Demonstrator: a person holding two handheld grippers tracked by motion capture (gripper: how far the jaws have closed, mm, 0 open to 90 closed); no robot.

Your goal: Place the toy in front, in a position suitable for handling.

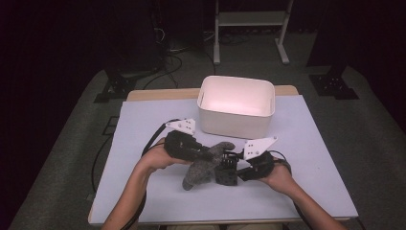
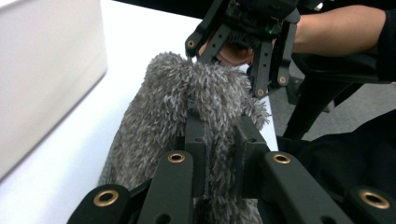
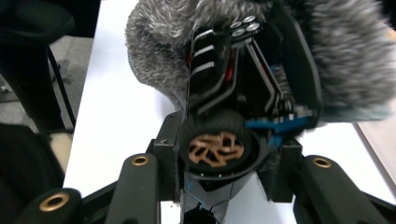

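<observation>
A white rectangular bin (image 1: 236, 106) stands at the far side of a pale table (image 1: 143, 124); nearer the person, the left gripper (image 1: 207, 154) pinches a fuzzy grey sock (image 1: 203, 167); the right gripper (image 1: 233, 164) meets the sock's other side, where a dark object (image 1: 226, 175) sits, too small to identify; both forearms rise from the bottom edge.

No readable text, labels or numbers anywhere.

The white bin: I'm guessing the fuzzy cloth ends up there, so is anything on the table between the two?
Nothing visible does. The grey fuzzy cloth, pinched by the left hand-held gripper, lies just in front of the white bin, with bare table between.
</observation>
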